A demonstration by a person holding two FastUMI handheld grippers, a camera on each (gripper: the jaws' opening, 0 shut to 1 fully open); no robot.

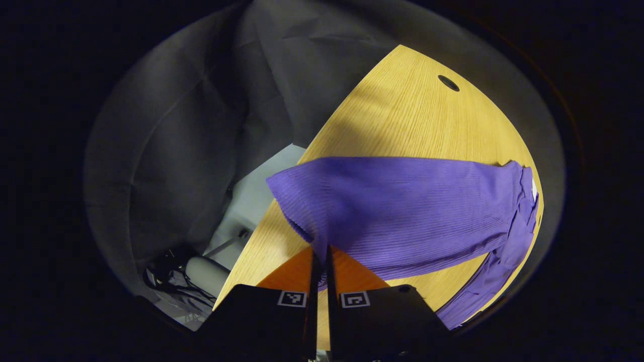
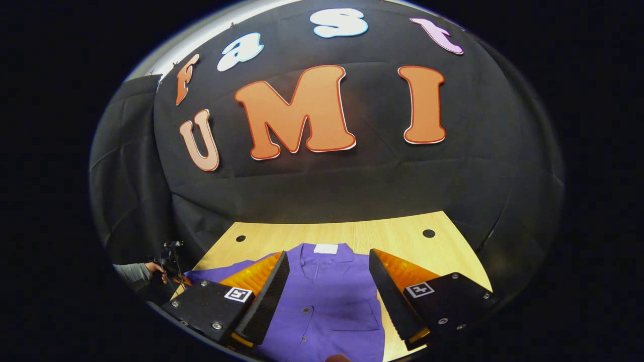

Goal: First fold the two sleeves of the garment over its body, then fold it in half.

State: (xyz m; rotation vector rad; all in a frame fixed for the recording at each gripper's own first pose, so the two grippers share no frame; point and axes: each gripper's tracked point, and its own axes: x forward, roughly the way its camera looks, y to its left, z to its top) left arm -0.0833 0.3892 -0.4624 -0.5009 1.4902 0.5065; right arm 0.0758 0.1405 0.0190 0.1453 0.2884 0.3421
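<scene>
A purple button-up garment (image 2: 327, 301) lies flat on the wooden table (image 2: 402, 236), collar and white neck label (image 2: 326, 248) at the far side. My right gripper (image 2: 328, 274) hovers open above its chest, one finger on each side of the button line. In the left gripper view one long purple sleeve (image 1: 402, 211) stretches from the garment's body at the right toward me. My left gripper (image 1: 320, 250) is shut on the sleeve's near edge close to the cuff. In the right gripper view the left gripper (image 2: 170, 256) shows small at the far left, held by a hand (image 2: 151, 267).
The table (image 1: 402, 115) has small round holes (image 1: 448, 83) near its far edge (image 2: 428, 233). Black cloth walls stand close behind and beside it. Past the table's left edge, the grey floor (image 1: 251, 201) holds cables and dark gear (image 1: 171, 276).
</scene>
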